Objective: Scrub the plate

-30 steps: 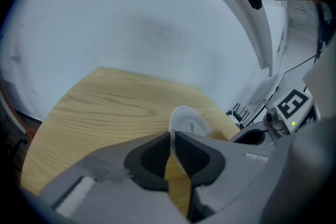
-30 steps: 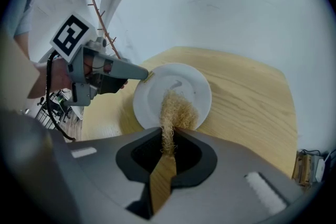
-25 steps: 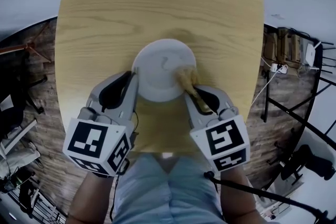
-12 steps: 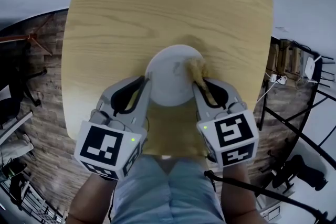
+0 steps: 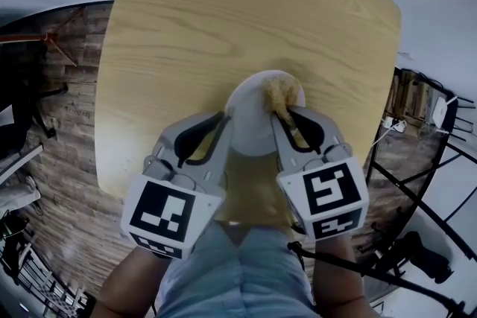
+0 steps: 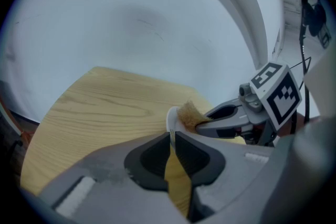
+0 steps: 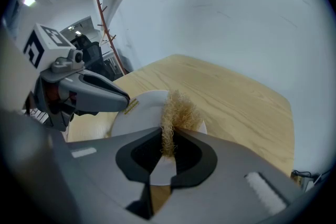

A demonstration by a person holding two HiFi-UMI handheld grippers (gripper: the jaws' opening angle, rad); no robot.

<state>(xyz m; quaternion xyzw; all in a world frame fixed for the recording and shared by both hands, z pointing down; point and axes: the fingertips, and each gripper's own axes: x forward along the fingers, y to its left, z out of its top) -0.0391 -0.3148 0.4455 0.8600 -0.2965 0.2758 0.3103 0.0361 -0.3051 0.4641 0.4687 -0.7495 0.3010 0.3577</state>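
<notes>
A white plate [image 5: 253,119] is over the near part of the wooden table [image 5: 223,11]. My left gripper [image 5: 225,124] is shut on its left rim; in the left gripper view the plate [image 6: 170,119] shows edge-on between the jaws. My right gripper [image 5: 283,118] is shut on a tan fibrous scrubber [image 5: 282,94], which lies against the plate's far right part. In the right gripper view the scrubber [image 7: 177,112] sticks out of the jaws onto the plate [image 7: 139,113], with the left gripper [image 7: 89,93] at the plate's left edge.
The table's near edge is just under both grippers, above the person's light blue trousers [image 5: 231,272]. Wood-plank floor [image 5: 52,130] lies to the left. Black metal frames and cables [image 5: 417,182] stand at the right. A thin wooden coat stand [image 7: 107,39] is beyond the table.
The scrubber has slid from the plate's near right side towards its far rim. The plate now looks narrower, as if tilted. Both grippers keep their holds.
</notes>
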